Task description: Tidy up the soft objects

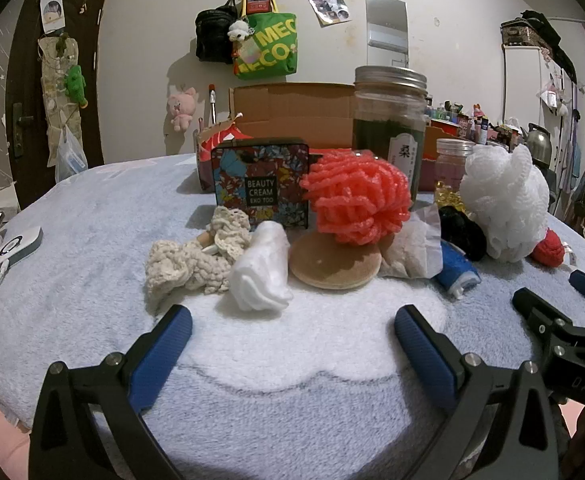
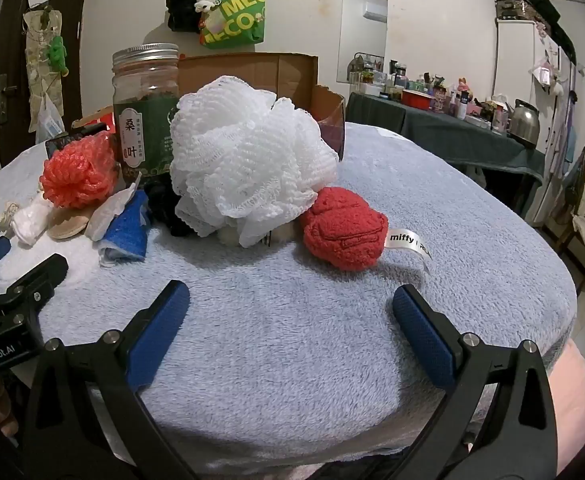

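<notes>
**Soft items heaped before box and jars; both grippers released**

Containers: an open cardboard box (image 1: 292, 114) stands at the back of the fleece-covered surface (image 1: 92, 280); red-and-white material shows at its left edge, the rest of its contents hidden. A tall clear jar (image 1: 388, 128) with a metal screw lid holds dark green matter to roughly two-thirds height. A shorter clear jar (image 1: 454, 164) beside it holds something pinkish. A floral tin (image 1: 261, 182) marked "BEAUTY CREAM" is closed.

Soft items, in a row ahead of these containers: a cream crocheted piece (image 1: 194, 254); a white bundled cloth (image 1: 262, 268) touching it; a round tan puff (image 1: 334, 260) lying flat; a coral mesh ball (image 1: 358, 198) resting partly on the puff; a blue cloth (image 2: 126, 232); a black item (image 1: 462, 230), indistinct; a large white mesh pouf (image 2: 248, 160); a red plush ball (image 2: 344, 228) with a "miffy" tag, touching the pouf.

Left gripper (image 1: 292, 322) and right gripper (image 2: 290, 300): jaws spread wide, nothing between them, above bare fleece.
</notes>
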